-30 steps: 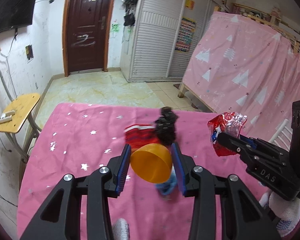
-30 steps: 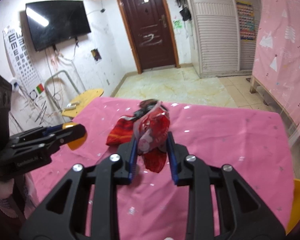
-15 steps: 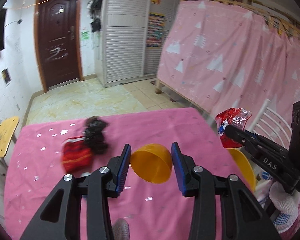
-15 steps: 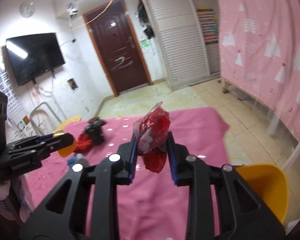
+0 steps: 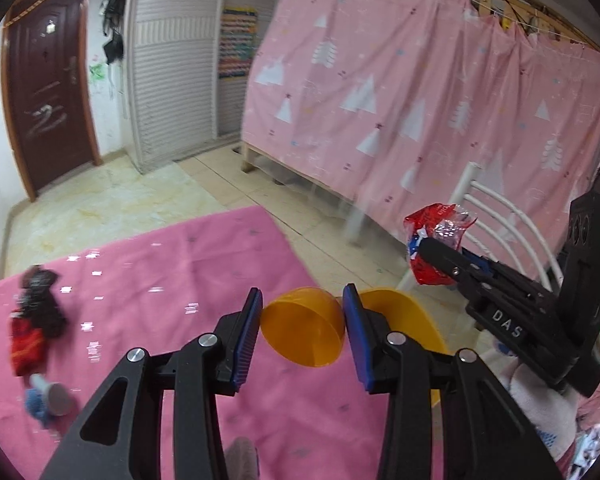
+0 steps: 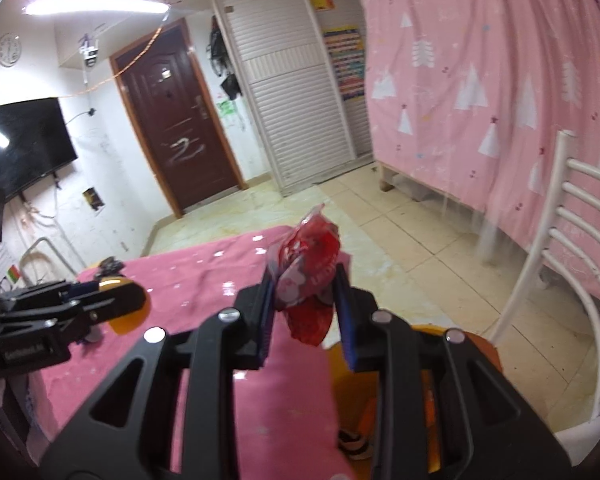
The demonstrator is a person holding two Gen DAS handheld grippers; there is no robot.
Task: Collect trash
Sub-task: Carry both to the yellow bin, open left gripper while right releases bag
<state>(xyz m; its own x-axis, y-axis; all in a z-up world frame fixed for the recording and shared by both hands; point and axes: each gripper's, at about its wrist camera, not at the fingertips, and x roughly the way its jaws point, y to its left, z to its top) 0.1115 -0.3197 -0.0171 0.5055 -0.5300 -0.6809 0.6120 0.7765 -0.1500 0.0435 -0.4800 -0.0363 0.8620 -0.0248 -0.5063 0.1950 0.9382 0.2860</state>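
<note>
Since both loads hang at the surface's (image 5: 148, 280) 3 o'clock edge above the yellow bin (image 5: 412, 312), left tongs (image 5: 302, 326) clench an orange cup (image 5: 304, 332), right tongs (image 6: 304, 312) a red wrapper (image 6: 308, 272), apparently ready for dropping.

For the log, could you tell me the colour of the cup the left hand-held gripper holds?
Orange cup; clearest in the left wrist view.
</note>
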